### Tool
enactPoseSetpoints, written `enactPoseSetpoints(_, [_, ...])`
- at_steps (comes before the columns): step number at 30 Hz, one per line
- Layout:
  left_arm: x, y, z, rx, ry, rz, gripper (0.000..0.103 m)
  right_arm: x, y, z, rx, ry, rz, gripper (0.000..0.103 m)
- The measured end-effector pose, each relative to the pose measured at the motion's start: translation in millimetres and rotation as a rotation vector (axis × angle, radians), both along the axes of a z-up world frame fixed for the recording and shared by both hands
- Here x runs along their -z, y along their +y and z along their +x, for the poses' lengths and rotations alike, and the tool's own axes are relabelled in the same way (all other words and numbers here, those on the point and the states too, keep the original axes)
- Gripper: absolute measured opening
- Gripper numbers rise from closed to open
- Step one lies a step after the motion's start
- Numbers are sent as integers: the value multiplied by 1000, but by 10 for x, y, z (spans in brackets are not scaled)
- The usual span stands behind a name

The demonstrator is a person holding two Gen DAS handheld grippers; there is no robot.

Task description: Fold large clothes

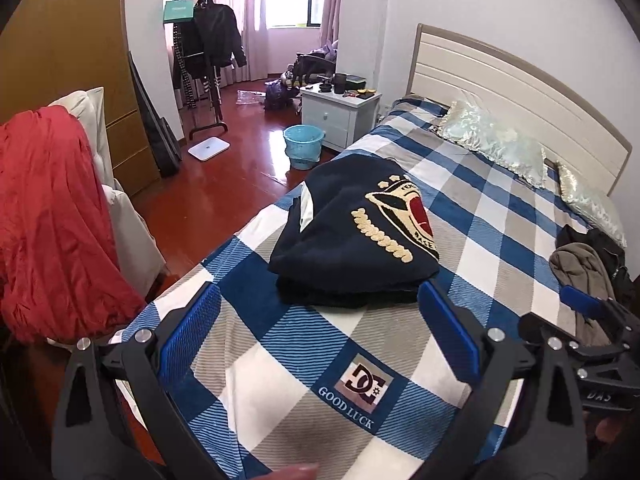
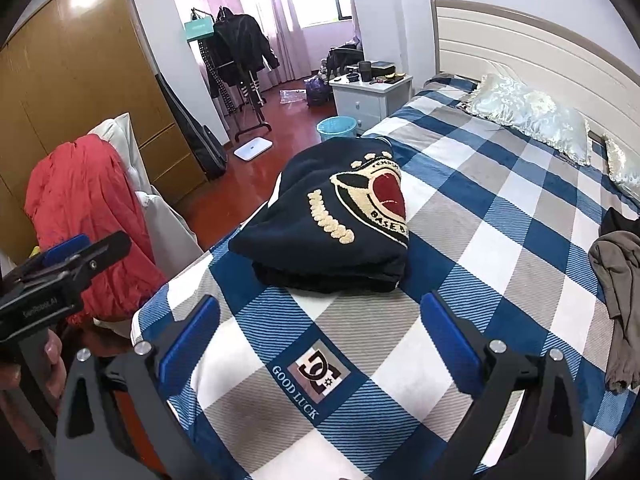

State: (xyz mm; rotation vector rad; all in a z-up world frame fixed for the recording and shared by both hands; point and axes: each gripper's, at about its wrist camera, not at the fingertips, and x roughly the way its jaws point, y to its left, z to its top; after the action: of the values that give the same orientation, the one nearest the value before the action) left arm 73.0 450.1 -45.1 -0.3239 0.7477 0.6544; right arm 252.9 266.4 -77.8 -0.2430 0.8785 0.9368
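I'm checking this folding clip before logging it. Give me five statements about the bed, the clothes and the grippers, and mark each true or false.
1. The navy sweater lies folded on the checked bedspread. True.
2. The left gripper is clamped on the sweater. False: its jaws stand open over bare bedspread, short of the sweater.
3. The right gripper is open and holds nothing. True.
4. A blue bucket sits on the bed beside the pillows. False: it stands on the red floor near the white nightstand.
5. A heap of loose dark and olive clothes lies on the bed, apart from the sweater. True.
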Motion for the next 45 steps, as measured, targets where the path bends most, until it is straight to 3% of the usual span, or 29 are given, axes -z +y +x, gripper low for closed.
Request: enactPoseSetpoints(45, [48,54,-80,-34,-3,4,97,21,88,49,3,-9,12,98])
